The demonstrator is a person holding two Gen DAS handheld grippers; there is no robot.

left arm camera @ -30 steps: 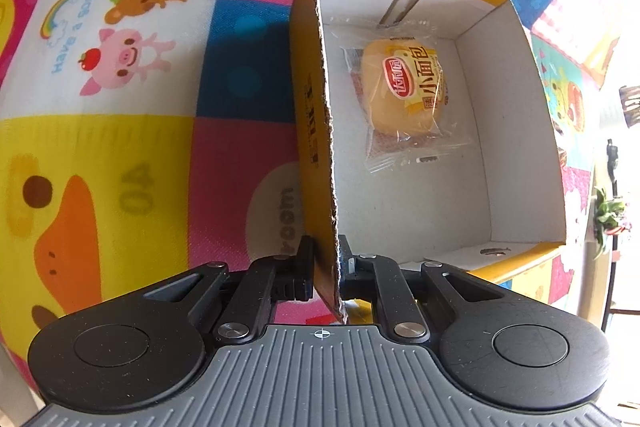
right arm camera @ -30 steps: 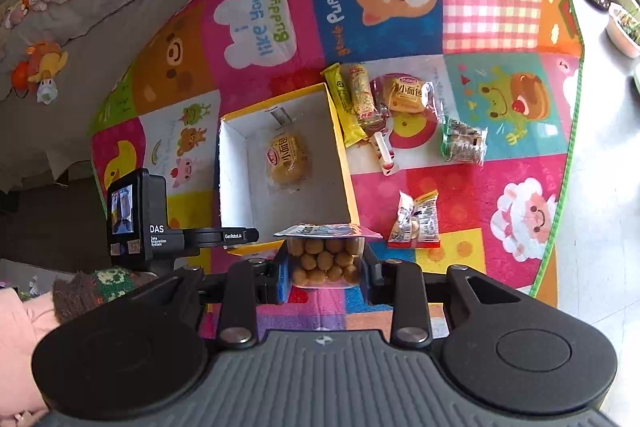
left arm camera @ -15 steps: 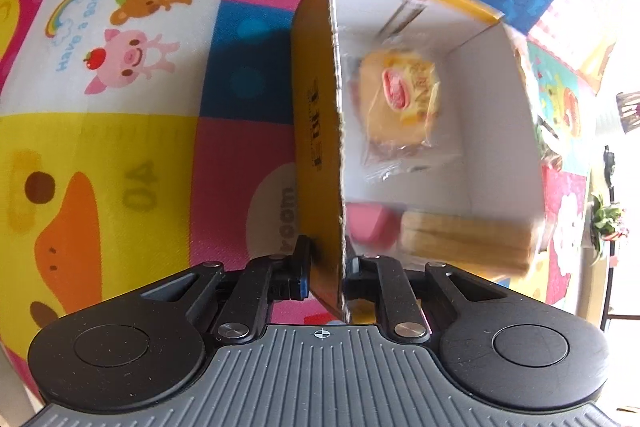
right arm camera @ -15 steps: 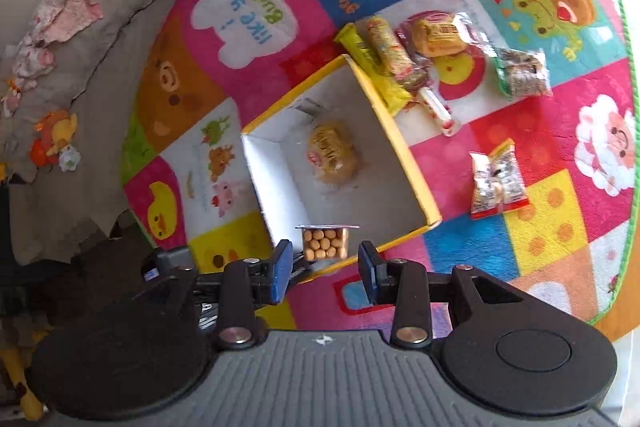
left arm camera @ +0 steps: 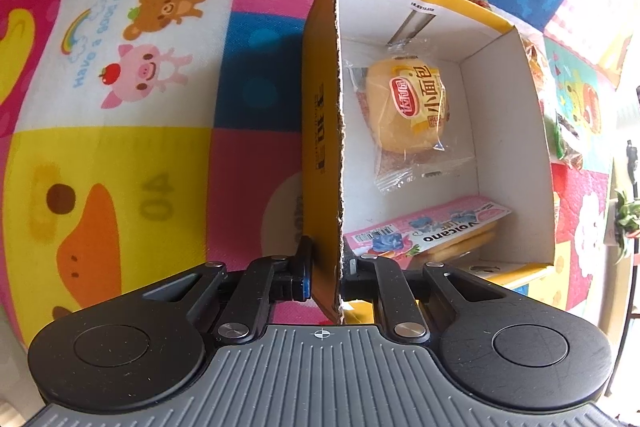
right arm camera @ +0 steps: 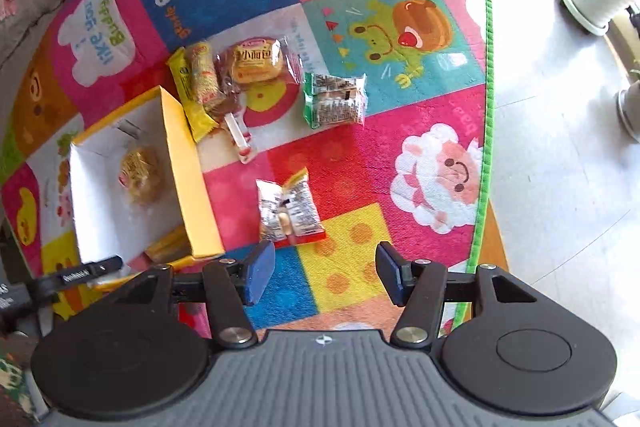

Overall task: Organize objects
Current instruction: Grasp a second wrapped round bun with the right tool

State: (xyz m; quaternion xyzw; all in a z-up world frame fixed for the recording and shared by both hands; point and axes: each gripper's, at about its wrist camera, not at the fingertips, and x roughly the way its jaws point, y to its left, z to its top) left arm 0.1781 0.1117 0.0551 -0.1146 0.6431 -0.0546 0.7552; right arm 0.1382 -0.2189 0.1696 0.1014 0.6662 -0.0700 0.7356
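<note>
While left wrist view shows only box (left arm camera: pixel 324 147), right wrist view adds scattered snacks (right arm camera: pixel 334 99).

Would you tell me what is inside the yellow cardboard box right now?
Inside the yellow cardboard box lie a wrapped small bun and a pink-lidded biscuit pack. The bun's wrapper hides the floor beneath it.

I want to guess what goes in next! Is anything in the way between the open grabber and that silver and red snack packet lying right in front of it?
Nothing visible. The right gripper is open and empty, and only bare mat lies between it and the snack packet.
</note>
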